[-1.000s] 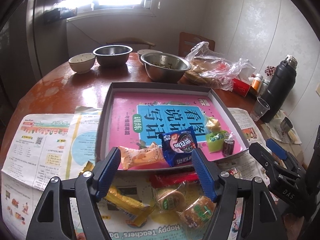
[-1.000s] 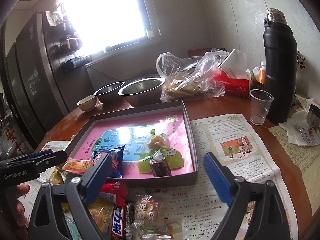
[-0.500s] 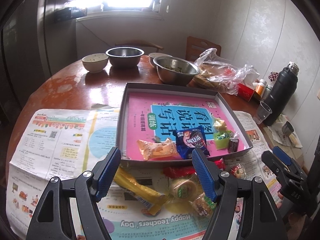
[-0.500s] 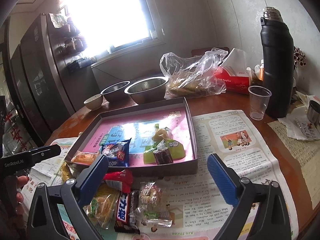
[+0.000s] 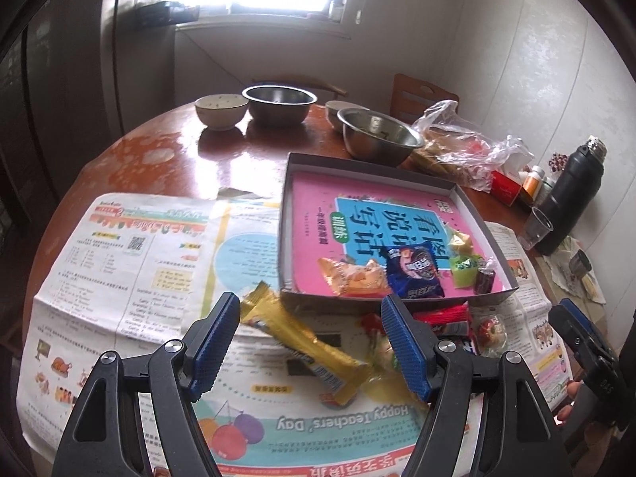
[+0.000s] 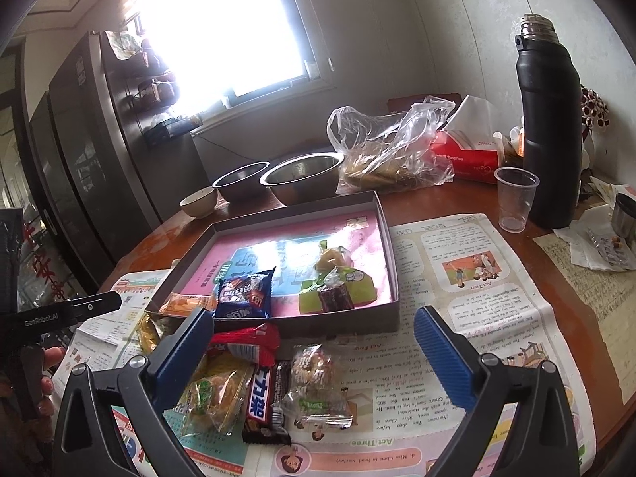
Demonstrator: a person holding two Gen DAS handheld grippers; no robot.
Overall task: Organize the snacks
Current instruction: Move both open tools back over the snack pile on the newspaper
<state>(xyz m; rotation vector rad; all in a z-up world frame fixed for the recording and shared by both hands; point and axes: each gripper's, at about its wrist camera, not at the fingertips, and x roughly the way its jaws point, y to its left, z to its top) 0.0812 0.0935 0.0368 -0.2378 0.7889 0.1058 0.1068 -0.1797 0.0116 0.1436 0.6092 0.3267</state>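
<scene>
Steel bowls (image 5: 381, 139), black flask (image 6: 550, 127), newspaper (image 5: 139, 254)

You see: steel bowls (image 5: 280, 103) 2 | ceramic bowls (image 5: 220, 108) 2 | snacks in tray (image 5: 413, 274) 5 | flask (image 6: 550, 119) 1 | plastic cup (image 6: 514, 198) 1 | newspapers (image 5: 131, 262) 2

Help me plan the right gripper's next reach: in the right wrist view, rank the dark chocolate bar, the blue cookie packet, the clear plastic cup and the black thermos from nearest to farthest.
1. Dark chocolate bar: on the newspaper, low between the fingers.
2. Blue cookie packet: inside the tray, at its near edge.
3. Clear plastic cup: far right, past the newspaper.
4. Black thermos: just behind the cup.
</scene>
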